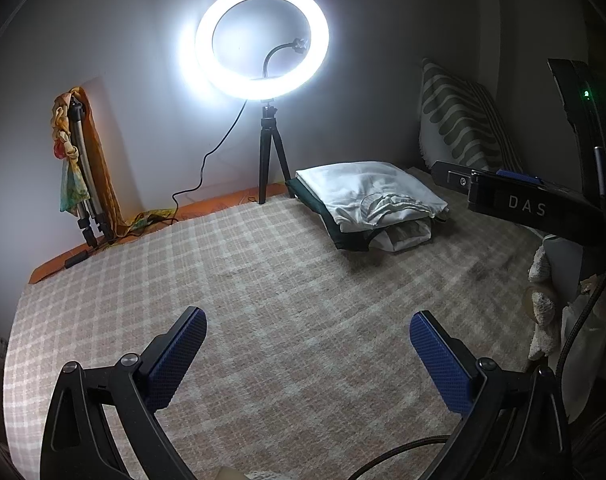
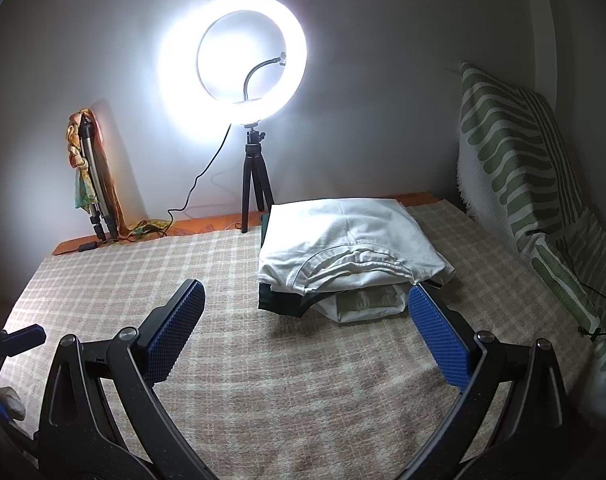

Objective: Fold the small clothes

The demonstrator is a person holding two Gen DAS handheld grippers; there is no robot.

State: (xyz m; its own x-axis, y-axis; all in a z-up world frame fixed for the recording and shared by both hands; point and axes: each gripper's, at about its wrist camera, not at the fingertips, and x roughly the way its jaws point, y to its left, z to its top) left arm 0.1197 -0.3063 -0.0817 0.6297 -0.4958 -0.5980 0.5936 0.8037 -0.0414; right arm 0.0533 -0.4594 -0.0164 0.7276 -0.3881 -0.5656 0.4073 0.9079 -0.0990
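Ahead on the bed (image 2: 263,380), our folded stack (image 2: 351,240) sits near the back wall, beside the pillow (image 2: 515,168). Left gripper (image 1: 307,352) and right gripper (image 2: 307,328) hover with jaws spread wide, empty. Grabbing the white top layer carelessly could drag the stack askew.

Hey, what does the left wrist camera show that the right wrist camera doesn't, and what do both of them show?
Only the left wrist view shows the other black device marked DAS, with its green indicator light, plus a pale fuzzy item at the right edge. Only the right wrist view shows a blue-tipped black part at its left edge, and the dark cable across the pillow. Both show the lit white ring light, the stack of folded white and dark clothes, the checked beige cover, the green-striped pillow, and an open, empty claw: left, right.
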